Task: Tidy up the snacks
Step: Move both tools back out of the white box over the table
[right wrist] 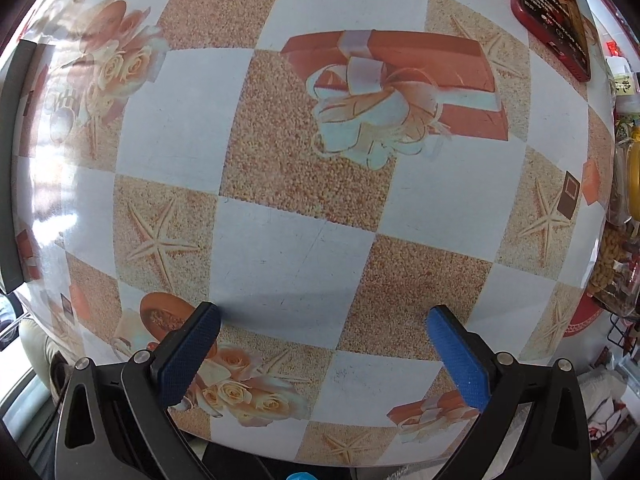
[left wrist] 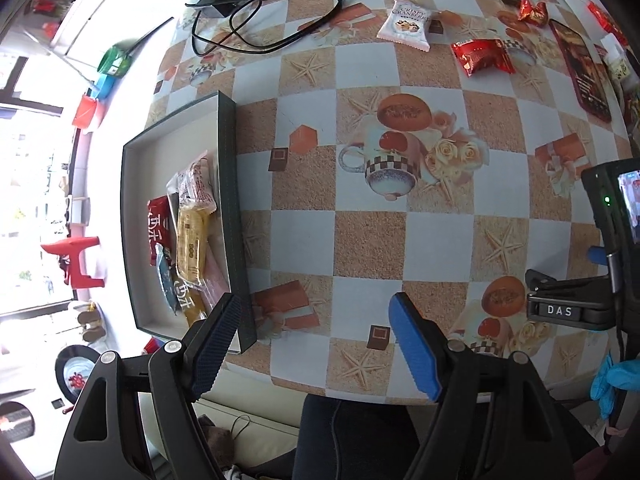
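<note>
1. Left gripper (left wrist: pixel 316 312) fingers wide, empty.
2. Right gripper (right wrist: pixel 322 320) fingers wide, over bare bench (right wrist: pixel 288 264).
3. Snack packets (left wrist: pixel 188 236) overlap in box (left wrist: pixel 230 184); labels partly hidden.
4. Cranberry packet (left wrist: pixel 406 24), red packet (left wrist: pixel 482 56) loose; far ones blurred.

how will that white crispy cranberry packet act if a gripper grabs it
The white cranberry packet looks puffed and crimped at the ends, so it is probably light and would crumple rather than stay stiff. Its glossy film may slip between the pads. It lies flat on the table, so rolling seems unlikely.
</note>
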Action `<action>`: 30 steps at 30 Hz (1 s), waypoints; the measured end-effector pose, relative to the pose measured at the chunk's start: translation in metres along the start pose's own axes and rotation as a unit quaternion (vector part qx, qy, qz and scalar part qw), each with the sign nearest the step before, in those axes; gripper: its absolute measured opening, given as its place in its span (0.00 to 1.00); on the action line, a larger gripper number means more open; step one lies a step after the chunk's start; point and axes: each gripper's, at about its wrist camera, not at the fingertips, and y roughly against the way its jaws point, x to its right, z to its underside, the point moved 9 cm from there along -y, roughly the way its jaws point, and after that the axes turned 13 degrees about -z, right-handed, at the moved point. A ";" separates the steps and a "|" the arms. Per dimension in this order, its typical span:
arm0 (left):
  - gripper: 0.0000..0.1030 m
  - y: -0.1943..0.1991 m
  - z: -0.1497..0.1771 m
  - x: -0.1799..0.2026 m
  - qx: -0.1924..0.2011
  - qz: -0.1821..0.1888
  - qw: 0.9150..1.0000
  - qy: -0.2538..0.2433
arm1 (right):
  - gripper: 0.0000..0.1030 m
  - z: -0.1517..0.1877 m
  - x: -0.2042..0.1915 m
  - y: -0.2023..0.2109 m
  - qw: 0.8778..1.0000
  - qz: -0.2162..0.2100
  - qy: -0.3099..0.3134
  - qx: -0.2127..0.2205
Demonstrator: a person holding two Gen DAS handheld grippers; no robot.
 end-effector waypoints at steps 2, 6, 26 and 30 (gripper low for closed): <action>0.78 0.000 0.002 0.000 -0.002 -0.002 1.000 0.003 | 1.00 -0.006 -0.002 -0.005 1.000 0.000 -0.003 -0.007; 0.78 -0.003 0.008 -0.006 -0.013 -0.001 1.000 0.019 | 1.00 -0.013 -0.002 -0.007 1.000 0.001 -0.005 -0.015; 0.78 -0.010 0.025 -0.014 -0.028 0.009 0.998 0.056 | 1.00 -0.016 -0.011 -0.003 1.000 0.004 0.007 -0.006; 0.78 -0.008 0.024 -0.017 -0.024 0.006 0.998 0.058 | 1.00 -0.016 -0.011 -0.002 1.000 0.004 0.007 -0.005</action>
